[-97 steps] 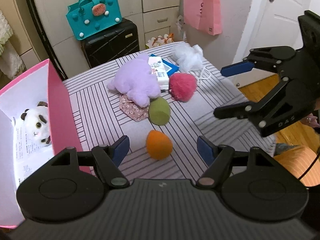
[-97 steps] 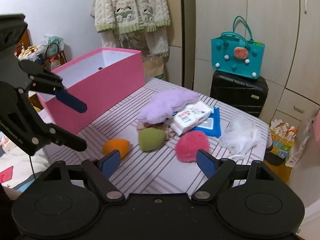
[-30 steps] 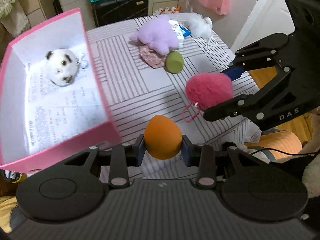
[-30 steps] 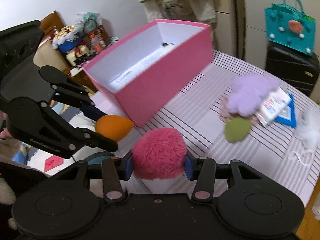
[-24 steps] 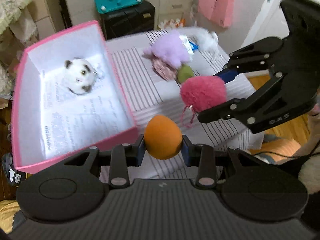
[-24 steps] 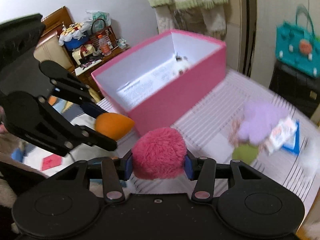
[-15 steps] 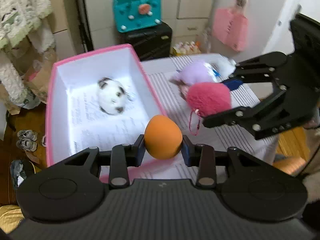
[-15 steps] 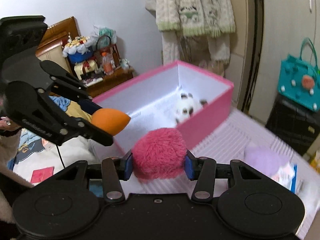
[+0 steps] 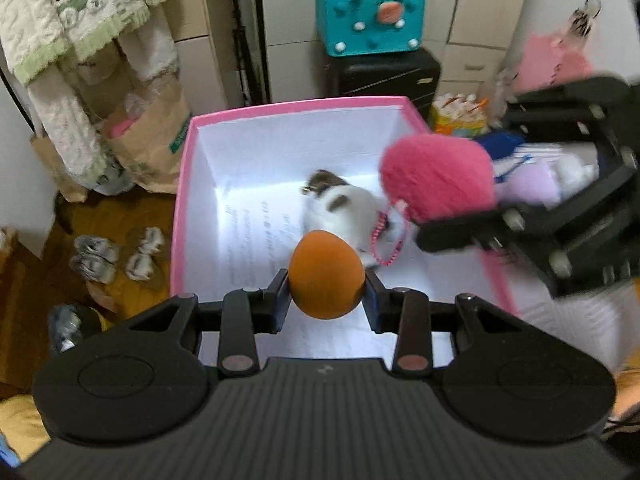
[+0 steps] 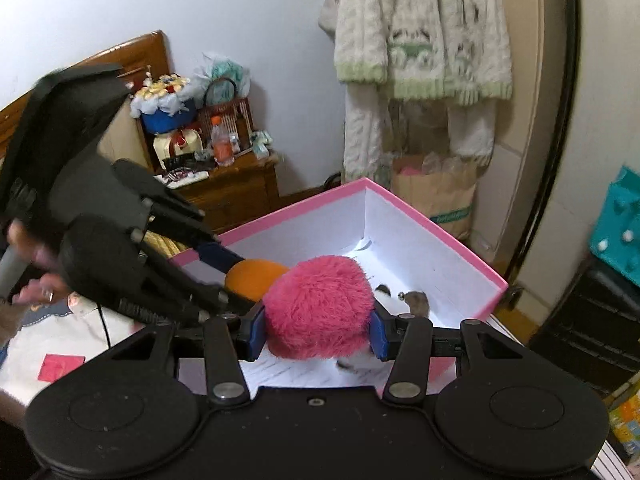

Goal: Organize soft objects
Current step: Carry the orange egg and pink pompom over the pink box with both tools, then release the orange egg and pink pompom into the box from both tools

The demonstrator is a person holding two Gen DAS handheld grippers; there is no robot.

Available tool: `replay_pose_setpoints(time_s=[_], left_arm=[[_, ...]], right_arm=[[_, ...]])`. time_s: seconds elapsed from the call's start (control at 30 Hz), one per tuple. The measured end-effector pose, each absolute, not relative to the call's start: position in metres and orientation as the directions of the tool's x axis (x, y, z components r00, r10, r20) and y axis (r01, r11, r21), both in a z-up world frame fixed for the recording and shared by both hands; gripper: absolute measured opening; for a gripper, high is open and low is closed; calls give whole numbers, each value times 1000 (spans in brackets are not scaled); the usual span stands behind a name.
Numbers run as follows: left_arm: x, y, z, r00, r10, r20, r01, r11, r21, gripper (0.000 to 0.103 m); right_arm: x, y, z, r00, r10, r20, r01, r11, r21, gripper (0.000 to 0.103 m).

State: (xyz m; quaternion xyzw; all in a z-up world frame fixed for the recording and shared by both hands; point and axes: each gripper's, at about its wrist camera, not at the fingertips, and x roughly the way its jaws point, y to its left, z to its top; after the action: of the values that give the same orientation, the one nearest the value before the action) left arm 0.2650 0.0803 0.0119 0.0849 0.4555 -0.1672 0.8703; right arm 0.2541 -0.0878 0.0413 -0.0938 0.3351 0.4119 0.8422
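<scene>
Two tongs over pink box (image 9: 182,184), left tongs (image 9: 326,298) gripping orange sponge (image 9: 326,276), right tongs (image 10: 318,334) gripping pompom (image 10: 320,306)

teal bag (image 9: 370,16), black suitcase (image 9: 384,76), hanging sweater (image 10: 420,28)

No text can be read. The white paper sheet (image 9: 256,236) lining the bottom of the pink box (image 9: 182,200) carries lines of dark print, too blurred to make out. Green lettering on the brown paper bag (image 9: 160,136) beside the box is also illegible.
</scene>
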Motion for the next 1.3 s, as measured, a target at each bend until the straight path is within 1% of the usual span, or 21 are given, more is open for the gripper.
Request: replay_pose_setpoints(time_s=[0.07,0.17,0.37,0.63,0.7,0.73,0.8,1.03,1.2,1.3], left_arm=[[277,78,5,525,-190,-829,372,928,23,37],[292,77,-9,497,-188,-847,379,925,18,37],[315,75,-29,448,-171,-877,372,928,9,37],[326,79,-37,443,-174,-880,341,940,-14,39],[326,81,-36,448,-180,-876,341,940,-19,42],[325,80,-34,453,-183,-872,342,940,-19,43],[322,79,-32,461,-187,-867,347,938,-17,51],[299,81,-19,471,-193,-861,371,928,-5,55],[273,78,-2,501,-172,-848,381,924,38,62],[257,76,10,514,-180,-839,391,920,42,63]], right_arm=[[280,-80,36,401,632,-663,-736,653,178,54],[315,-74,25,341,645,-684,-690,666,284,55],[355,-54,-3,278,645,-712,-629,682,373,55],[377,-24,-19,260,616,-743,-620,697,361,58],[382,-21,-22,267,606,-750,-610,708,355,64],[383,-22,-23,268,604,-751,-605,712,357,65],[383,-25,-22,273,608,-746,-597,715,364,66],[359,-51,-1,316,620,-718,-593,720,361,66],[330,-74,20,349,614,-708,-596,728,338,66],[312,-84,32,369,605,-706,-602,734,314,66]])
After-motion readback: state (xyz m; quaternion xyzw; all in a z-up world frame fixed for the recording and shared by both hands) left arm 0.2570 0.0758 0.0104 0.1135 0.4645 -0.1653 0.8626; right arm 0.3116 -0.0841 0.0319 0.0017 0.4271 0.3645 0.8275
